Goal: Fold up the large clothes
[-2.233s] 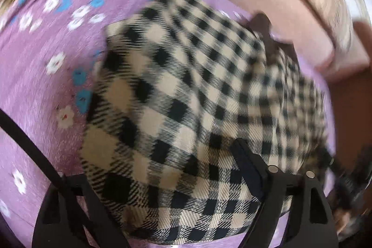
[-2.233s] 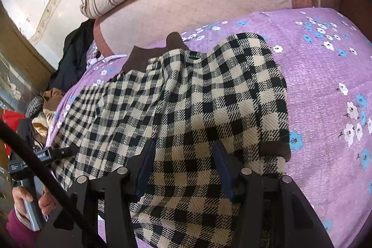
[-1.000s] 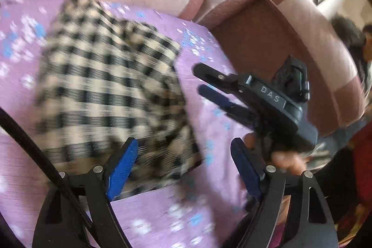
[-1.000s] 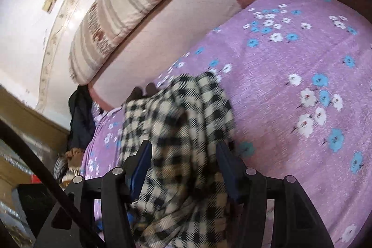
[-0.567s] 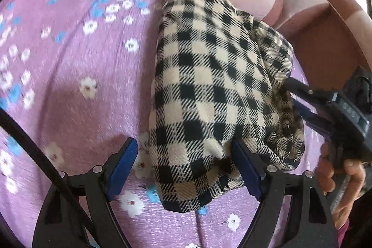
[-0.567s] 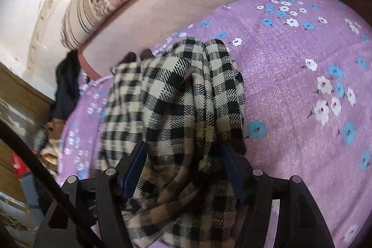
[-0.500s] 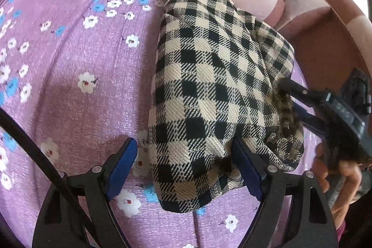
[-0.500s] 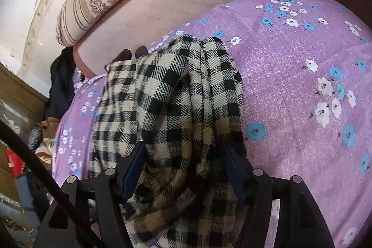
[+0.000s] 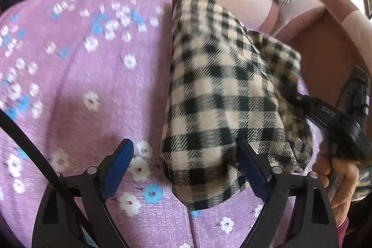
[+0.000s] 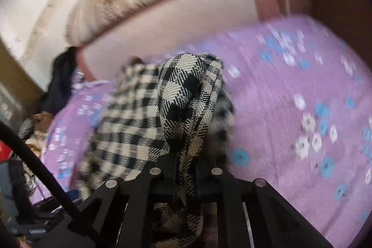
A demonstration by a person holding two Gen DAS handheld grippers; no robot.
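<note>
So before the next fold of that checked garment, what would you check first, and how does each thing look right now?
1. Right gripper shut on the checked garment: ok.
2. Left gripper open, fingers either side of the near edge: ok.
3. Garment lying flat: not ok, bunched and lifted at the right side.
4. Purple floral sheet free beside the garment: ok.
5. How many layers are pinched: cannot tell.

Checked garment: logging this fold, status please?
Right gripper shut on checked garment. Left gripper open at its near edge. Garment bunched on purple floral cover.
</note>
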